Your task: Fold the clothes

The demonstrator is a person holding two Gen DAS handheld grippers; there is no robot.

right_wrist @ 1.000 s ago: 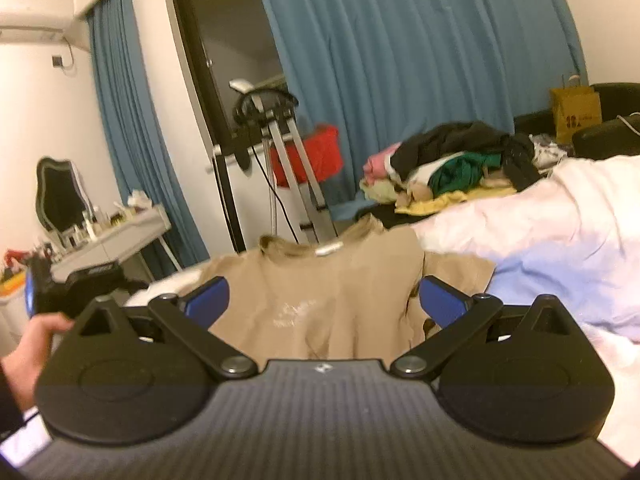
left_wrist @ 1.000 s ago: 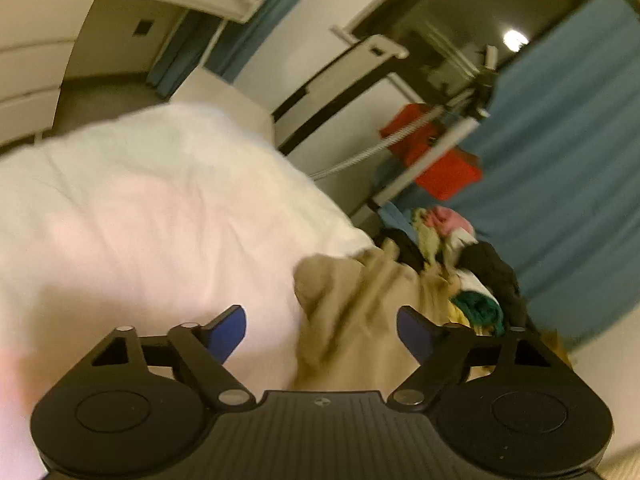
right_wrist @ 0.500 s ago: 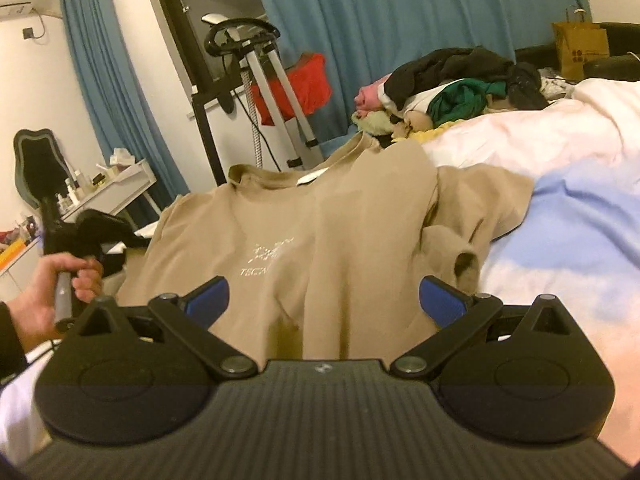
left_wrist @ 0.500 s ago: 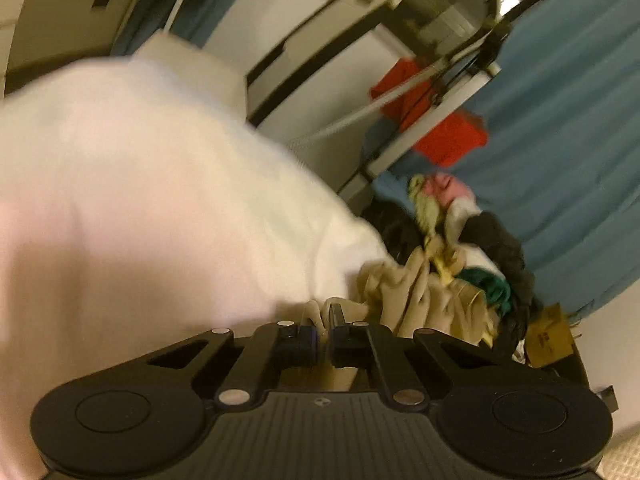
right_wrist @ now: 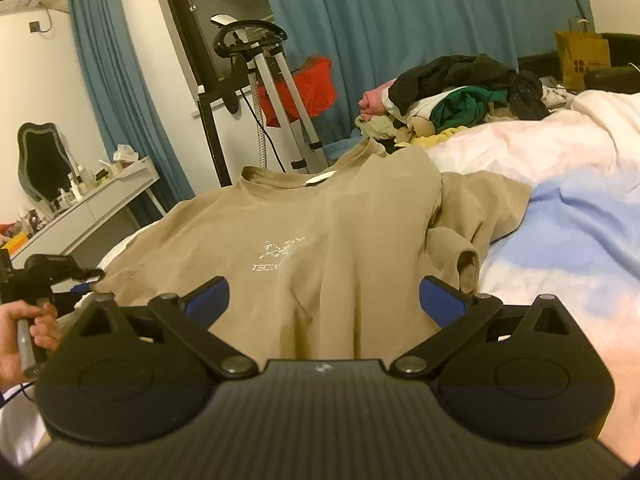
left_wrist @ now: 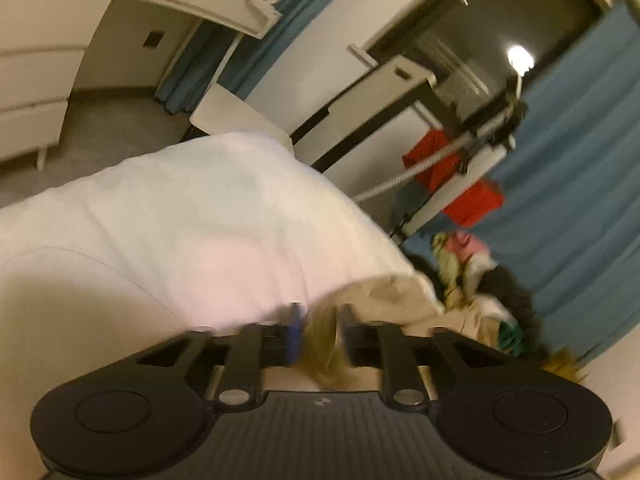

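A tan t-shirt with a small white chest logo lies front up on the white bed, its right sleeve bunched. My right gripper is open and empty, just above the shirt's lower part. My left gripper is shut on a fold of the tan t-shirt at the shirt's left edge; the view is blurred. The left gripper also shows in the right wrist view, held in a hand at the shirt's left side.
A pile of mixed clothes lies at the far end of the bed. An exercise bike with a red cloth stands by blue curtains. A white dresser with bottles stands on the left. A paper bag is at far right.
My left gripper closed on the shirt's left edge and has pulled it, swinging its view. My right gripper came lower and closer over the shirt, still open.
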